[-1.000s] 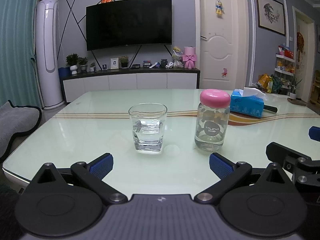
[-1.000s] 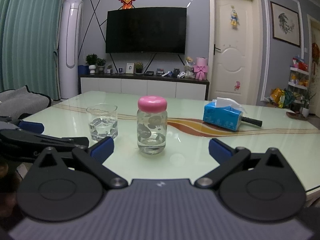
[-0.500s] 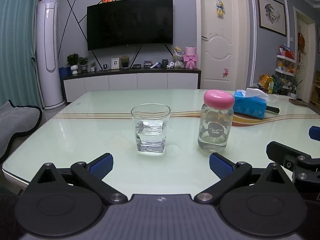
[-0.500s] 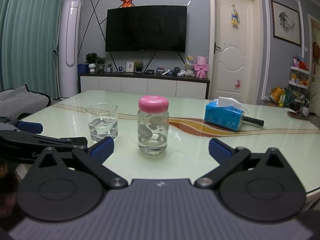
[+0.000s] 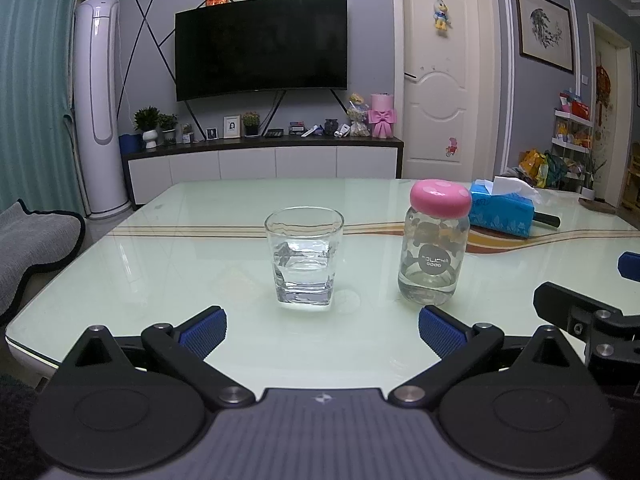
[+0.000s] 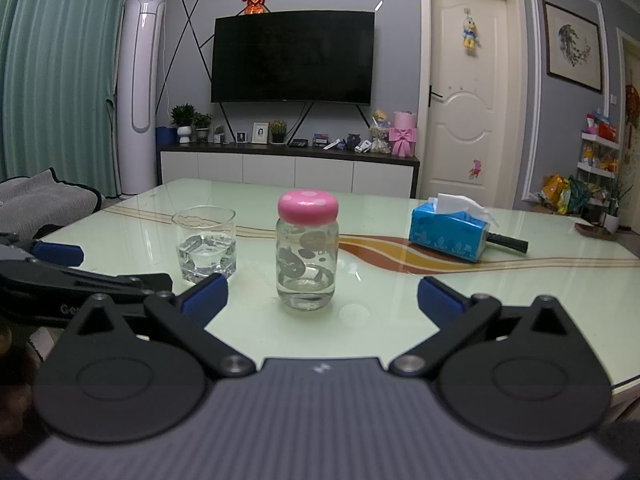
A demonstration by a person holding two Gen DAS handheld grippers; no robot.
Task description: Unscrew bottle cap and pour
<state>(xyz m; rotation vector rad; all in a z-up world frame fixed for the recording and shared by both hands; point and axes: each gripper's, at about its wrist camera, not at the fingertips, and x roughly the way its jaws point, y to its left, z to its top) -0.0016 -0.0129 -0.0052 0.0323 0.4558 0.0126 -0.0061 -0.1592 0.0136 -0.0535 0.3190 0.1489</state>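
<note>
Both the left gripper [image 5: 322, 330] and right gripper [image 6: 322, 294], wide open and empty, have crept closer to the pink-capped clear glass bottle [image 6: 307, 254], now at the right gripper's twelve o'clock, so grasping seems next.

On my table [image 5: 160, 264]: one glass [image 5: 304, 258], one bottle [image 5: 434, 264] with one pink cap [image 5: 440, 199], one tissue box [image 5: 502, 214]. My two claws, left [image 5: 320, 330] and right [image 6: 322, 298], make four blue pads [image 5: 202, 330] between them.
</note>
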